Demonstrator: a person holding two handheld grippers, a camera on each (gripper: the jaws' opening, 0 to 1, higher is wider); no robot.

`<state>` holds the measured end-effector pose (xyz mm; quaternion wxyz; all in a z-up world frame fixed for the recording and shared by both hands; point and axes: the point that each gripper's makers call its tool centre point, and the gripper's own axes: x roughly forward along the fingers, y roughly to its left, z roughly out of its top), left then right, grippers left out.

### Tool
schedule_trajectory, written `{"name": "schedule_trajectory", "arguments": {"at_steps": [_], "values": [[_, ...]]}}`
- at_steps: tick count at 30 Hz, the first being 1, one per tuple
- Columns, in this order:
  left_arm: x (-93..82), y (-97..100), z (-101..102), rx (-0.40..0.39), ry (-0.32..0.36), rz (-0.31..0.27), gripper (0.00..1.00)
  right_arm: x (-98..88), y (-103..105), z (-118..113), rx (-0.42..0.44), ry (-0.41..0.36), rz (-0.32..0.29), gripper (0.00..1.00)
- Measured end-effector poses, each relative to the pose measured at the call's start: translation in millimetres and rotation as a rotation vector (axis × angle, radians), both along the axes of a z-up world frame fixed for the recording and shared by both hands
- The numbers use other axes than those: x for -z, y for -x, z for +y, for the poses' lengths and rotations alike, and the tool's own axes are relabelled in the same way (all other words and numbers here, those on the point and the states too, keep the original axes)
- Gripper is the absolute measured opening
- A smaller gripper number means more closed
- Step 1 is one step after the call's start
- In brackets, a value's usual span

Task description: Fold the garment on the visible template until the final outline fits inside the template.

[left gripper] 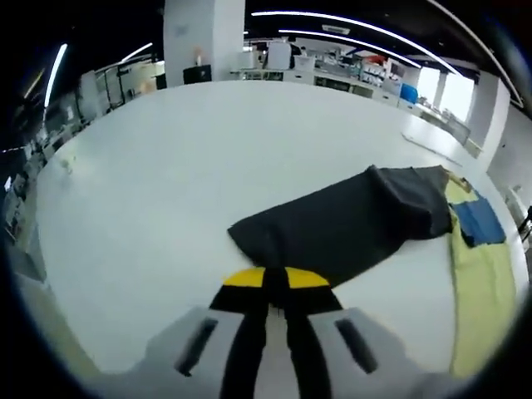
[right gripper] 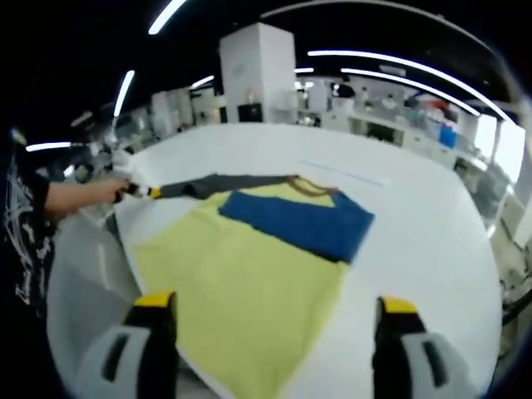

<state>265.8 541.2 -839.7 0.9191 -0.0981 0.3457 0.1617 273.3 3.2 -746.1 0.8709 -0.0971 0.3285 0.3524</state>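
A garment lies spread on the white table (left gripper: 208, 166). It has a yellow body (right gripper: 249, 291), a blue panel (right gripper: 299, 220) and a dark grey part (left gripper: 341, 224). My left gripper (left gripper: 276, 278) is shut on the near end of that dark grey part, which stretches away to the yellow body (left gripper: 482, 291) and blue panel (left gripper: 482, 220). In the right gripper view, a person's hand (right gripper: 91, 193) holds the left gripper (right gripper: 141, 191) at the tip of the dark grey strip (right gripper: 220, 184). My right gripper (right gripper: 276, 303) is wide open over the near edge of the yellow cloth, holding nothing.
The white table (right gripper: 416, 249) is large and round-edged, with bare surface around the garment. A white pillar (left gripper: 204, 37) and benches with equipment (left gripper: 349, 71) stand beyond its far side. A person's dark sleeve (right gripper: 21, 224) is at the left of the right gripper view.
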Motion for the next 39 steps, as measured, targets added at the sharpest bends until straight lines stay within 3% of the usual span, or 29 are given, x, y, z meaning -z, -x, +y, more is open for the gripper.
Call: {"name": "schedule_trajectory", "arguments": {"at_steps": [2, 5, 12, 17, 24, 39], "values": [[-3.1, 4.2, 1, 0.026, -0.081, 0.046, 0.01, -0.3, -1, -1, 0.000, 0.002, -0.002, 0.99], [-9.6, 0.7, -2, 0.029, -0.083, 0.012, 0.00, -1.3, -1, -2, -0.004, 0.011, -0.006, 0.99], [-19.3, -3.0, 23, 0.026, -0.131, -0.004, 0.00, -2.5, -1, -3, -0.003, -0.004, -0.005, 0.99], [-20.8, -8.4, 30, 0.048, -0.135, -0.023, 0.00, -1.0, -1, -4, 0.004, -0.005, 0.000, 0.99], [-14.9, -14.5, 37, 0.067, -0.110, -0.008, 0.01, -2.0, -1, -6, 0.008, -0.010, -0.003, 0.99], [-16.2, -26.9, 48, 0.118, -0.138, 0.004, 0.00, -2.3, 1, -8, 0.011, -0.004, 0.001, 0.99]]}}
